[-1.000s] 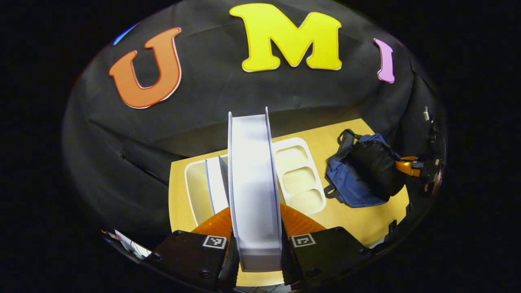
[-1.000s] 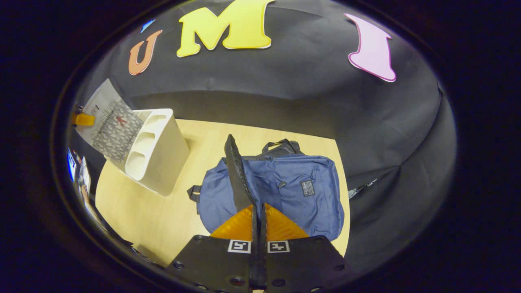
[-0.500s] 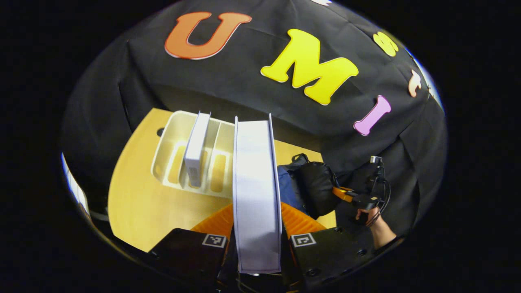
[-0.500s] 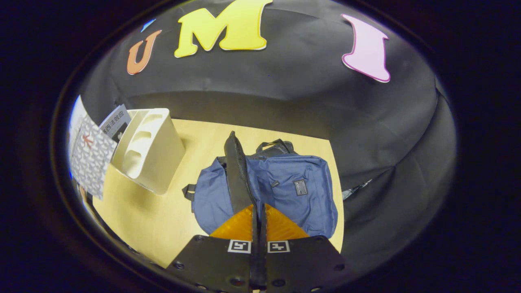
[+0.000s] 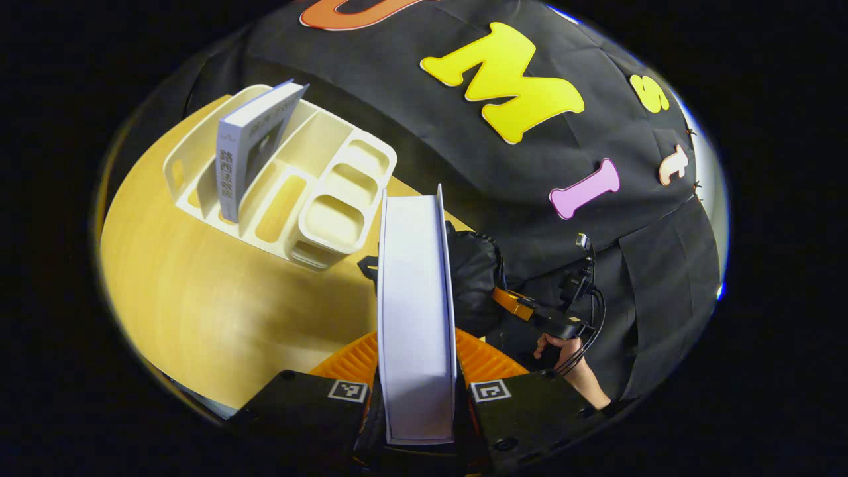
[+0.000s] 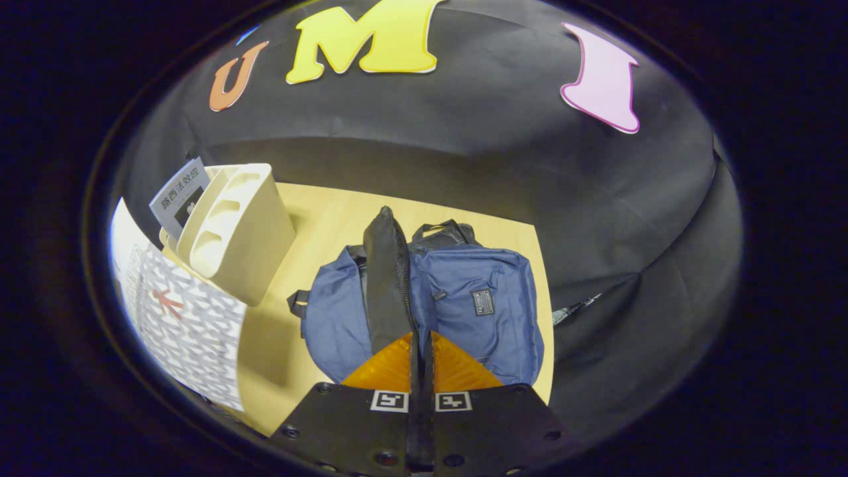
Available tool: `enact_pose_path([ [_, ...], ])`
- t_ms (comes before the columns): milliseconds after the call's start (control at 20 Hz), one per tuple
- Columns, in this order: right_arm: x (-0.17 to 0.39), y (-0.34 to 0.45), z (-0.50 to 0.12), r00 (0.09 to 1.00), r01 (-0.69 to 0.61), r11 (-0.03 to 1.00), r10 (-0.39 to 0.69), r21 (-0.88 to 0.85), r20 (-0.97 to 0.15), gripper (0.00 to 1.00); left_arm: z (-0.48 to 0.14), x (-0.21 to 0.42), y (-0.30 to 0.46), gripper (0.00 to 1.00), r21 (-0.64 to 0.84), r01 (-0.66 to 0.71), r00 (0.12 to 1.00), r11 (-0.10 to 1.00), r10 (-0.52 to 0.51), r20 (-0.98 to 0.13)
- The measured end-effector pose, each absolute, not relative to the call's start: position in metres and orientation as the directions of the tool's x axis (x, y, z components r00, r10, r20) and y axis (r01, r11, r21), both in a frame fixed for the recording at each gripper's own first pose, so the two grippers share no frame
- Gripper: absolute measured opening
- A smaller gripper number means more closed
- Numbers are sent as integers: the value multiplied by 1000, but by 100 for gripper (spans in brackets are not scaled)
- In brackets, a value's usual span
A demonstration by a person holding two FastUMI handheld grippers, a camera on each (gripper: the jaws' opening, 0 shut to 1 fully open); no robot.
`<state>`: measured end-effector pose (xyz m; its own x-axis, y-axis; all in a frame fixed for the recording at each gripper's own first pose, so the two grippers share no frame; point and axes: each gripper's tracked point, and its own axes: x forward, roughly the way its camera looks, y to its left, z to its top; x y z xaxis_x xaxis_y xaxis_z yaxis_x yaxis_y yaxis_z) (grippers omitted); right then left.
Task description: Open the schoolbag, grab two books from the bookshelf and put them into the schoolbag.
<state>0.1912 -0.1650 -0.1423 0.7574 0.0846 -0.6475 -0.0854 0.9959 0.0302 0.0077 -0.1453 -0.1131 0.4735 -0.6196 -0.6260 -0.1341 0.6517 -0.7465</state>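
Through the left gripper view, I am holding one white book (image 5: 416, 318) upright, pinched between the left gripper (image 5: 417, 404) fingers, above the wooden table (image 5: 199, 311). A second book (image 5: 248, 152) is standing in the cream bookshelf (image 5: 331, 199), so I judge the first carry underway and one grab remaining. Beyond my book, the schoolbag (image 5: 474, 278) is mostly hidden.

Through the right gripper view, the right gripper (image 6: 420, 358) is pressed together on the bag's black zippered flap (image 6: 387, 278), lifting it. The blue bag is lying open on the table; its inside is hard to make out. The carried book's patterned cover is cut off at the left edge.
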Motion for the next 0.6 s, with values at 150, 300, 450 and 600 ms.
enact_pose_path([
  [150,192,-172,-144,749,-85,996,80,25,-657,0,-131,18,-182,42,-788,-160,481,594,-650,-588],
  [300,193,-178,-145,741,-86,996,82,27,-667,0,-153,37,-209,42,-799,-179,504,574,-644,-576],
  [450,195,-186,-143,740,-88,996,79,21,-668,0,-175,57,-231,42,-808,-187,516,559,-644,-565],
  [600,195,-192,-143,737,-88,996,80,22,-672,0,-196,75,-250,42,-791,-168,529,588,-624,-576],
])
